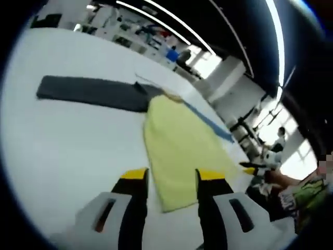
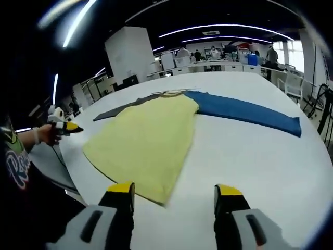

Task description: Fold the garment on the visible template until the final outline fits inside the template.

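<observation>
The garment lies flat on the white table (image 2: 250,156). Its body is pale yellow (image 2: 145,140), with a blue sleeve (image 2: 244,112) stretched out on one side and a dark grey sleeve (image 2: 119,110) on the other. In the left gripper view the yellow body (image 1: 182,151) runs toward me, with the grey sleeve (image 1: 93,92) at left and the blue sleeve (image 1: 210,122) at right. My left gripper (image 1: 171,177) is open, hovering over the yellow hem. My right gripper (image 2: 174,190) is open just short of the hem's corner. The left gripper (image 2: 65,126) also shows off the table's left edge, held in a hand.
The table's near edge (image 2: 62,182) runs beside the person's printed shirt (image 2: 18,166). A chair (image 2: 294,83) stands at the far right side. Desks and people (image 2: 208,54) fill the room behind, beside a white pillar (image 2: 130,52). Bare tabletop (image 1: 62,146) lies left of the yellow body.
</observation>
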Motion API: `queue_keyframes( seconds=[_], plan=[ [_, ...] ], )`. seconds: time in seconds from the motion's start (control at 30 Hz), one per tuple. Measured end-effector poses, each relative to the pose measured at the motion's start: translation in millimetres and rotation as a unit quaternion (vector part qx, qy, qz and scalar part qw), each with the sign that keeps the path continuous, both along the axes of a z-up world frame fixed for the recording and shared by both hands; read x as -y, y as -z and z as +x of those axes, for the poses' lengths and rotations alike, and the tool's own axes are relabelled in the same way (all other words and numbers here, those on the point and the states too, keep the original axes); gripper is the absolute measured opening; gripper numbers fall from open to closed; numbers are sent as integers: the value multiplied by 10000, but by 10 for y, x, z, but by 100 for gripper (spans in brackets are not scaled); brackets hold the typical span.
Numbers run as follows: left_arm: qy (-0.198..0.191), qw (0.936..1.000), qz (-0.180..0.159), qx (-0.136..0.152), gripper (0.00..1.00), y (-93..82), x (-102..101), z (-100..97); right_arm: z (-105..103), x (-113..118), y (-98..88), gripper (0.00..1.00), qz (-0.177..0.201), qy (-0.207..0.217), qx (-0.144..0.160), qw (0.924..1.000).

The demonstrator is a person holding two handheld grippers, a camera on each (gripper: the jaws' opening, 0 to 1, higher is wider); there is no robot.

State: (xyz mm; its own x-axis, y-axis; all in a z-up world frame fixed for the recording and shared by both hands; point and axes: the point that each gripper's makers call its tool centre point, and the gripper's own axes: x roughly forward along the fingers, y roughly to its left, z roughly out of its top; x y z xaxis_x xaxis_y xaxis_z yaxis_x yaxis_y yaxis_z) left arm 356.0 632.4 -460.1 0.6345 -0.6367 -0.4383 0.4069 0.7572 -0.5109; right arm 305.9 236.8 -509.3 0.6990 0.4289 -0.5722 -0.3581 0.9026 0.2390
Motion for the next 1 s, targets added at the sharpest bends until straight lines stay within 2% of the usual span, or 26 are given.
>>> queue_keyframes(
  seconds=[0.03,0.07,0.1,0.13,0.17,0.23,0.3,0.57,0.9,1.0],
  plan=[
    [-6,9998,159,82,55,-5,-8,26,20,26,-13,69,-18,44,45,10000],
    [-20,9988,465,158,67,4,-28,56,57,59,-31,72,-32,174,91,9998],
    [-3,9973,655,328,76,-14,-33,100,60,65,-37,75,-73,124,108,9998],
    [11,9956,771,531,84,-55,-13,147,83,82,-49,80,-136,113,189,9997],
    [16,9955,794,517,89,-57,-3,155,99,98,-59,86,-185,108,240,9995],
    [61,9953,803,538,89,-74,34,170,132,138,-82,91,-219,184,292,9992],
    [91,9952,806,554,88,-66,48,194,158,179,-101,92,-216,227,322,9990],
    [131,9958,693,588,83,-53,78,243,248,311,-127,88,-228,373,369,9984],
    [109,9957,746,536,81,-12,59,264,417,482,-173,86,-239,563,397,9973],
    [88,9955,775,538,81,1,34,306,523,559,-267,83,49,818,512,9953]
  ],
)
